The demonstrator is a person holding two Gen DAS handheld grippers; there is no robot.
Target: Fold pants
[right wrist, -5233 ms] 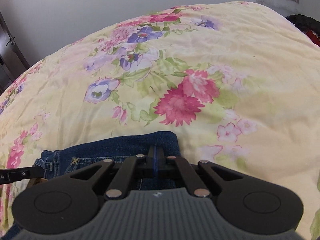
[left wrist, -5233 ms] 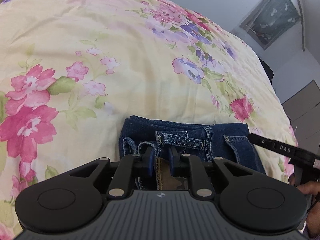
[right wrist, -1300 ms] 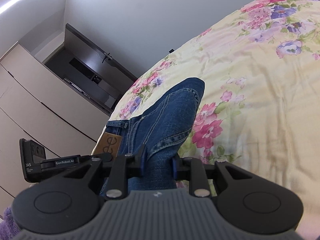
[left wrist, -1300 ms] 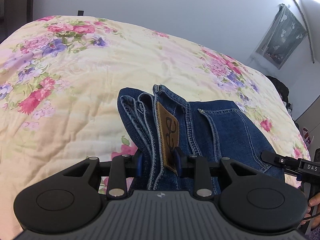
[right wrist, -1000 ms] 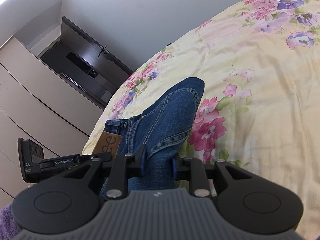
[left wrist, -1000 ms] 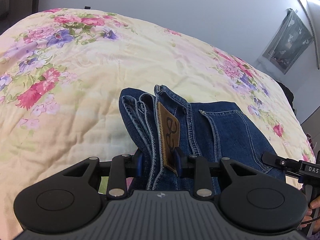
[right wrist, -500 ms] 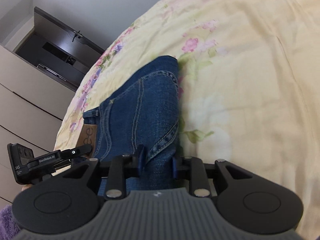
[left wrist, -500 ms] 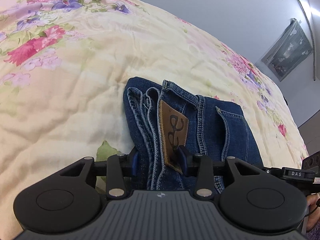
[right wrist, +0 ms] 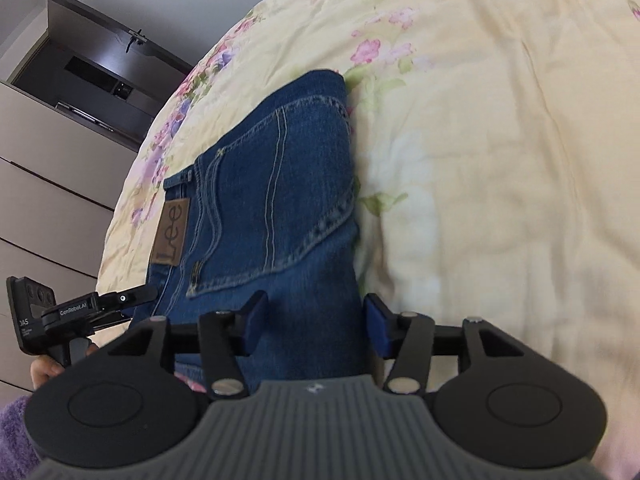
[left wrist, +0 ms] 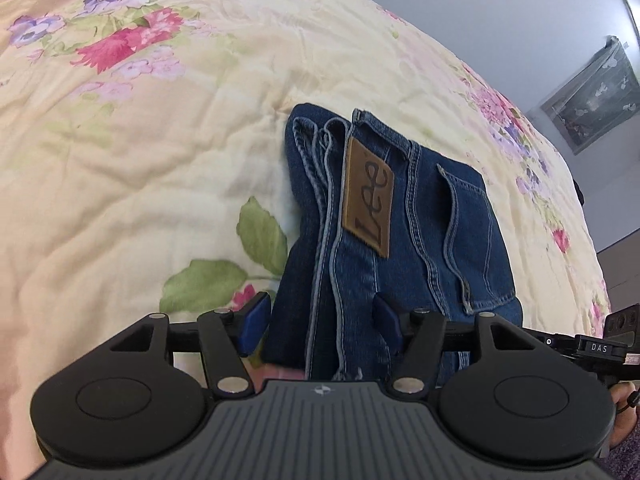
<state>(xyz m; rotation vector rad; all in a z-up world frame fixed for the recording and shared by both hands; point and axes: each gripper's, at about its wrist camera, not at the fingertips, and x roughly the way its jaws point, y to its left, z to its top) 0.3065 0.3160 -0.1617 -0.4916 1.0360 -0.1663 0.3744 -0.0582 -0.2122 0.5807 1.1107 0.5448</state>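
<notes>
Between each opened tool (left wrist: 322,322): folded jeans (left wrist: 404,224).

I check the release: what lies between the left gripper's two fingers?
The folded jeans: their near edge sits between the left gripper's just-opened fingers, shown in the left wrist view.

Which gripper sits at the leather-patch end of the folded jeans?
The left gripper: the brown leather patch lies just ahead of it on the jeans. The right gripper straddles the back-pocket end.
</notes>
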